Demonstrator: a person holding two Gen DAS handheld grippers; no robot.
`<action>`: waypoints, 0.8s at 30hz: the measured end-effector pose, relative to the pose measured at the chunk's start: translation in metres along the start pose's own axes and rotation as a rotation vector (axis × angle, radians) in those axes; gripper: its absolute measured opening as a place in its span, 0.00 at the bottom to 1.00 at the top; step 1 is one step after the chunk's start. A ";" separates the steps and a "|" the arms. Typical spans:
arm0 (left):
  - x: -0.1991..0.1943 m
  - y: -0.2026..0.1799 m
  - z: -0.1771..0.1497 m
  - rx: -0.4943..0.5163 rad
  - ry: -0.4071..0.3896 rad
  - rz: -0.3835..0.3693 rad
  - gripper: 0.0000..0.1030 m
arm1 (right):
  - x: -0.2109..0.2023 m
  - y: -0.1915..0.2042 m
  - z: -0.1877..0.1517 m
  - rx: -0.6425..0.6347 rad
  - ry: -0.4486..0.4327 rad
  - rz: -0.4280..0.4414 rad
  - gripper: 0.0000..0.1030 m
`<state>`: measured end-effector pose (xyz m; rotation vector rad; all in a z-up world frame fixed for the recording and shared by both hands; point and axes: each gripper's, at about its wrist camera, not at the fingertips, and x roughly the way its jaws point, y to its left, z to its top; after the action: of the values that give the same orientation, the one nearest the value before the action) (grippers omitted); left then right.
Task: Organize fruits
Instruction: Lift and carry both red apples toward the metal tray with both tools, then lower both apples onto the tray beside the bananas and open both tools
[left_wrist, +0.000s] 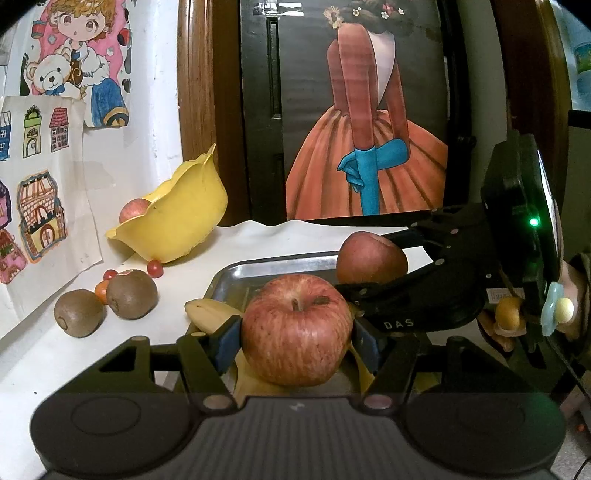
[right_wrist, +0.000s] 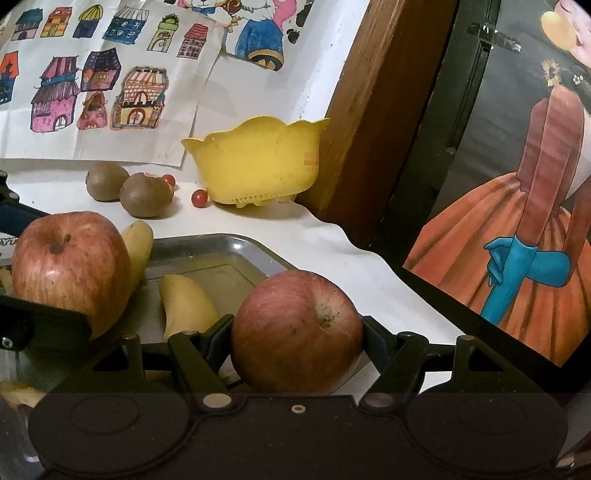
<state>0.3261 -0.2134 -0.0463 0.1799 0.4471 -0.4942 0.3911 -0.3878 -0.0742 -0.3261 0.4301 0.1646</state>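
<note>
Two apples up at once here! The left gripper (left_wrist: 297, 338) clamps a striped red apple (left_wrist: 297, 330) between its blue pads, stem end up and turned toward the camera, over the near edge of the metal tray (left_wrist: 240, 271). The right gripper (right_wrist: 297, 338) pinches a darker apple (right_wrist: 297, 330) the same way, its dimpled end facing up and toward the lens, at the tray's right side. Both sets of jaws stand spread about an apple's width, pads pressed on the fruit's flanks.

On the count: three apples in all, the third (left_wrist: 133, 209) sitting inside the yellow bowl (left_wrist: 177, 218) leaning against the wall. Two kiwis (left_wrist: 105, 306) lie side by side on the white cloth, touching. Three cherry tomatoes (left_wrist: 155, 268) are scattered between kiwis and bowl, plus one small orange fruit (left_wrist: 101, 290) behind the kiwis. In the tray, two bananas (right_wrist: 186, 308) show in the right wrist view, long axes running roughly away from the camera, tips pointing toward the bowl.
</note>
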 end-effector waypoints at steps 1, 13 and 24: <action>0.000 0.000 0.000 0.000 0.001 0.000 0.67 | -0.001 0.001 0.000 -0.006 -0.005 -0.001 0.71; 0.005 0.001 -0.009 -0.029 0.071 -0.044 0.68 | -0.022 0.005 -0.001 -0.053 -0.036 -0.023 0.79; -0.039 0.009 0.004 -0.096 -0.010 -0.002 0.86 | -0.078 0.008 0.003 -0.026 -0.098 -0.059 0.97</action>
<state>0.3018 -0.1906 -0.0244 0.0846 0.4601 -0.4749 0.3203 -0.3862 -0.0395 -0.3540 0.3212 0.1279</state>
